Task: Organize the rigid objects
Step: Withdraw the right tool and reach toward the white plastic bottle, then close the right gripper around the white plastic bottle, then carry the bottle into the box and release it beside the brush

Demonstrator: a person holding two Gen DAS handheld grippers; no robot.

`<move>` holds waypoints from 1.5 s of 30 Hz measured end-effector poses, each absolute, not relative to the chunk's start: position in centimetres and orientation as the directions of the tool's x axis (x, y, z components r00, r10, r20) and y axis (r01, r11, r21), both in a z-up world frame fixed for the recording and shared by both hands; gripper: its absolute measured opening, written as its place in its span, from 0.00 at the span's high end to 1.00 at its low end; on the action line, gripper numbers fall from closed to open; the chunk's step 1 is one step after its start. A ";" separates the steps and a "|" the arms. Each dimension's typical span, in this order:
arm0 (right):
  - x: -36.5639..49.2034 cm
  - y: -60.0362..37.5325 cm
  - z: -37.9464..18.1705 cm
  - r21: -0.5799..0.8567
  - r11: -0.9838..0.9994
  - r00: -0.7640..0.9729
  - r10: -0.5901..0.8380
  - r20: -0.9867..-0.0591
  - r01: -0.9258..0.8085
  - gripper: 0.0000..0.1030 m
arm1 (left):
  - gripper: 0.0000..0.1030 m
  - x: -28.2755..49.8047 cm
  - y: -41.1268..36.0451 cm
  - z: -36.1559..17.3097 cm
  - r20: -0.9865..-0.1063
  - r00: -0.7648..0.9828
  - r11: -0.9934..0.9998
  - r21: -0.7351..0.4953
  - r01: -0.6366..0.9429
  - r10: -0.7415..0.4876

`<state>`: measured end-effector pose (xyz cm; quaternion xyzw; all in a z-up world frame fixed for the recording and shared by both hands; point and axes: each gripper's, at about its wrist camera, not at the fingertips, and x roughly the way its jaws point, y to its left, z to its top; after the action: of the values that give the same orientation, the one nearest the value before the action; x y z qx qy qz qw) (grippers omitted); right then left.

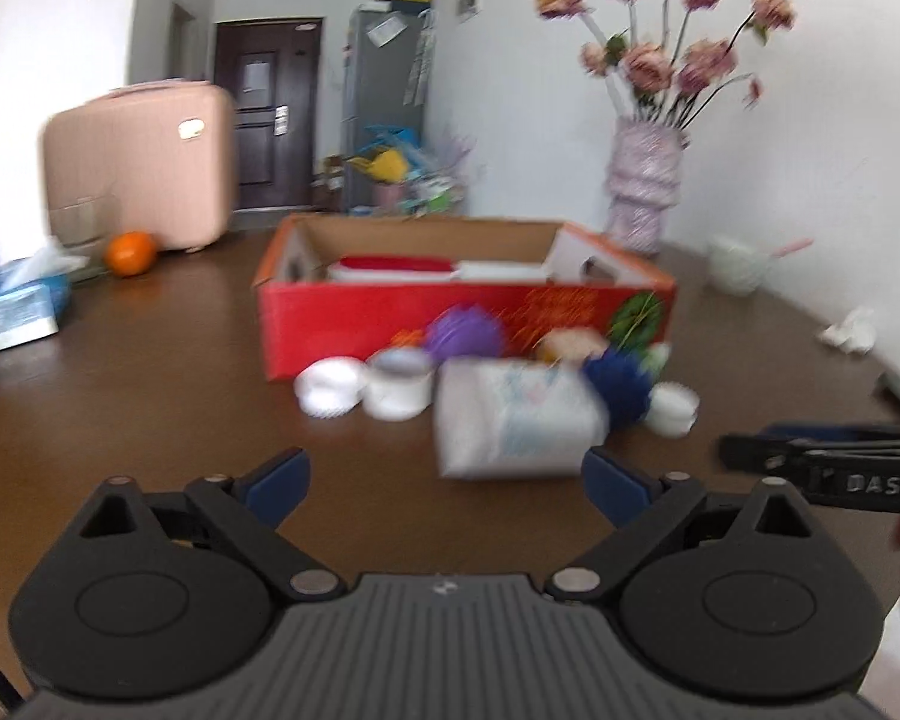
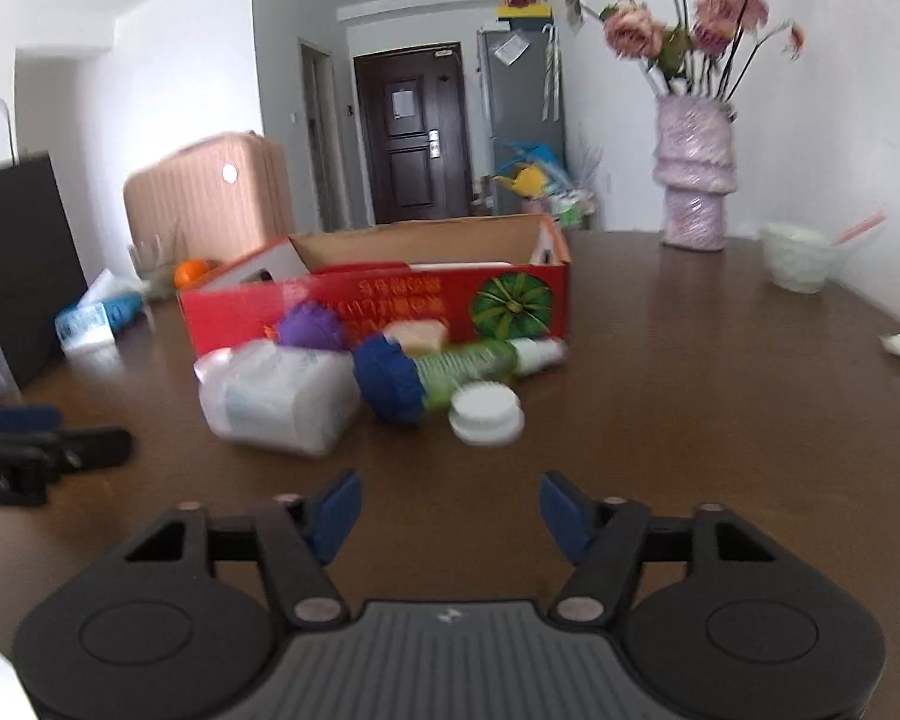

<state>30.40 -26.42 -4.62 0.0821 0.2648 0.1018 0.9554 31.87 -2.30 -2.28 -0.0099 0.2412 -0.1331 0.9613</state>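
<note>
You are holding the left gripper (image 1: 447,480) spread wide and empty, the white plastic-wrapped pack (image 1: 513,420) lying on the brown table (image 1: 150,372) just ahead of its fingertips. Your right gripper (image 2: 450,513) is gaping too, the pack ahead-left, before the red cardboard box (image 2: 390,306).

Counter (image 2: 690,372), dark brown wood. Ahead of the gripper (image 2: 450,510): red box (image 2: 378,312), white packet (image 2: 276,402), white lid (image 2: 486,414). Far right: vase (image 2: 693,180), bowl (image 2: 795,264).
</note>
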 end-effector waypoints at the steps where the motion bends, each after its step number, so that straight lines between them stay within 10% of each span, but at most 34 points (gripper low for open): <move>1: 31.4 -26.5 -4.5 0.268 0.947 0.826 0.290 -0.483 -0.176 0.47 | 0.13 32.7 -2.5 -2.3 -0.452 0.850 0.962 -0.092 0.259 -0.272; 10: 37.7 -24.0 -6.0 0.548 0.813 0.775 0.470 -0.423 -0.194 0.69 | 0.67 39.1 -1.0 -3.8 -0.528 0.717 0.879 -0.397 0.265 -0.455; 24: 27.8 -23.7 -5.9 0.530 0.803 0.713 0.538 -0.449 -0.272 0.75 | 0.69 27.8 1.8 -4.7 -0.564 0.635 0.819 -0.536 0.204 -0.528; 42: 29.8 -23.9 -6.1 0.561 0.801 0.734 0.508 -0.451 -0.210 0.60 | 0.65 31.2 2.5 -4.1 -0.545 0.680 0.824 -0.544 0.157 -0.490; 45: 30.6 -24.0 -6.5 0.625 0.752 0.708 0.558 -0.433 -0.210 0.70 | 0.71 31.7 2.0 -3.7 -0.541 0.675 0.815 -0.558 0.160 -0.502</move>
<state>30.64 -24.03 -6.54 0.2770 0.3138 0.2179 0.8816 31.70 2.03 -3.75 -0.2399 0.3570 -0.1875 0.8831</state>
